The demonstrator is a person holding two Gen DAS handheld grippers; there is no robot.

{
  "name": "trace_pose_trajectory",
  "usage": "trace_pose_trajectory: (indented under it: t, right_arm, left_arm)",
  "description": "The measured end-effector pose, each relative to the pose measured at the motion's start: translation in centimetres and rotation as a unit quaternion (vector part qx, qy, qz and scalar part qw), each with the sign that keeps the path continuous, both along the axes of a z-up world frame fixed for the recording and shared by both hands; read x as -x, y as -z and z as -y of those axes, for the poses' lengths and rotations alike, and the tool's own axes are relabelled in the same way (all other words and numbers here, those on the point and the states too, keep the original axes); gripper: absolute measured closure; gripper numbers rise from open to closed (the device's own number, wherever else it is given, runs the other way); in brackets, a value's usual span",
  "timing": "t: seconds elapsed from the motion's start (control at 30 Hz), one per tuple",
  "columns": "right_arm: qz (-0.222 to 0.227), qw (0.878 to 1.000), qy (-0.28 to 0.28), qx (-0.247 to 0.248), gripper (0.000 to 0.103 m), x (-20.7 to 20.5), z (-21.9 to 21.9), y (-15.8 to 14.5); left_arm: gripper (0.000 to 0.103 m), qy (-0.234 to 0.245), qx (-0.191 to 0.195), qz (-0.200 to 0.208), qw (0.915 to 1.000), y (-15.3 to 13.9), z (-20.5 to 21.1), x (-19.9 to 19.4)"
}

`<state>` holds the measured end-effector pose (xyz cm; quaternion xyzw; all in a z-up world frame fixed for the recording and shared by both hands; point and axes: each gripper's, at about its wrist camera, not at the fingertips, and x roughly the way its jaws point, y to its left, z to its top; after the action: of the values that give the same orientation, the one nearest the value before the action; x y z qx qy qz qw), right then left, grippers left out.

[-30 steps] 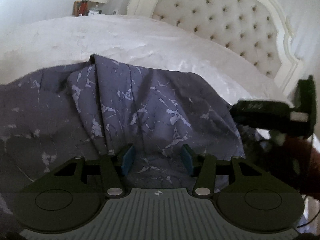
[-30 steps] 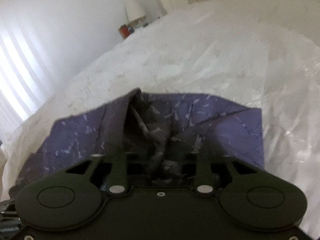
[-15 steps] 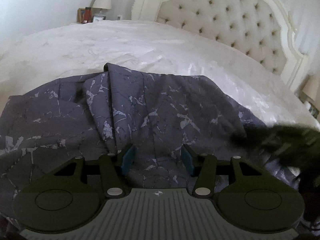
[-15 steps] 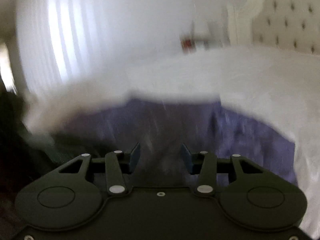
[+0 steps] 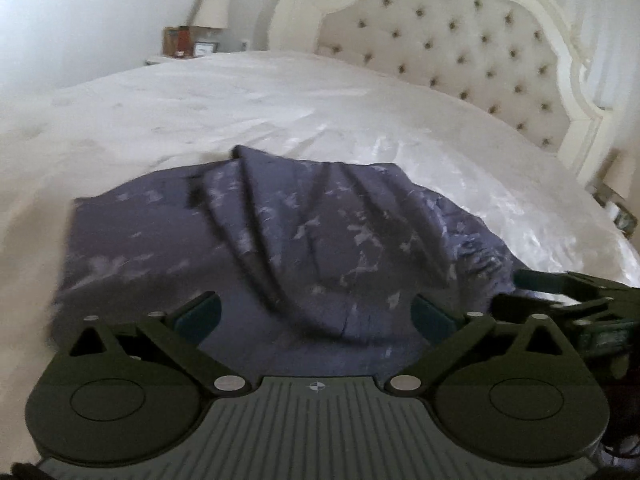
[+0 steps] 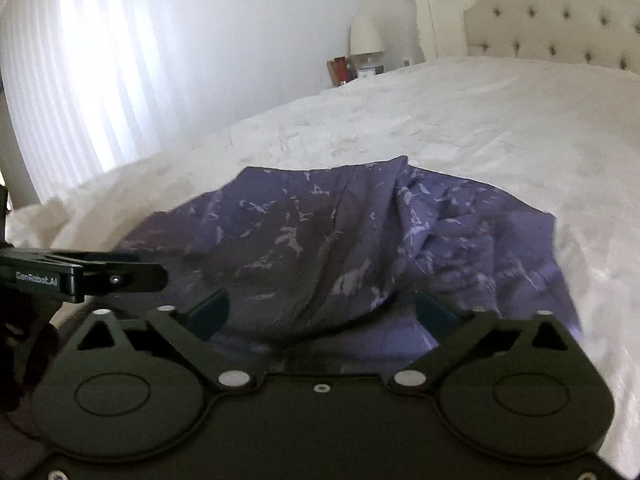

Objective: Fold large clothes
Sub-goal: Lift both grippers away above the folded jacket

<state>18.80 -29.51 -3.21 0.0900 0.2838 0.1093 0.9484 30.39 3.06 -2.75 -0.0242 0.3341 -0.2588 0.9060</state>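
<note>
The left claw point(image 5: 316, 316) stands spread wide, its jaws having just been opening, with purple cloth between the pads but nothing gripped. The right claw point(image 6: 320, 314) is likewise spread wide, freshly opened, and pinches nothing. Just ahead of both lies the purple patterned garment point(image 5: 280, 248), rumpled in loose ridges on the white bedspread point(image 5: 240, 100). In the left wrist view the right claw shows at the right edge; in the right wrist view the left one sits at the left edge. Farther off stand the tufted headboard point(image 5: 460, 40) and a lamp point(image 6: 365, 38).
</note>
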Motion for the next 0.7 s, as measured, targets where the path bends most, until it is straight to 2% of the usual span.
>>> trace_pose_trajectory:
  t: [0.27,0.53,0.7]
  right_arm:
    - [-0.025,0.999,0.022,-0.001,0.000,7.1,1.9,-1.5]
    - [-0.110,0.991,0.065,-0.032,0.000,13.2,5.1,-1.2]
    - [-0.170,0.980,0.085,-0.054,0.000,16.4,6.9,0.1]
  left_arm:
    - [0.000,-0.021,-0.016,-0.022,0.9994,-1.6,-4.5,5.9]
    - [0.000,-0.046,-0.020,-0.073,0.9960,-0.2,-8.2,11.5]
    - [0.000,-0.062,-0.039,-0.104,0.9918,1.4,-10.1,13.9]
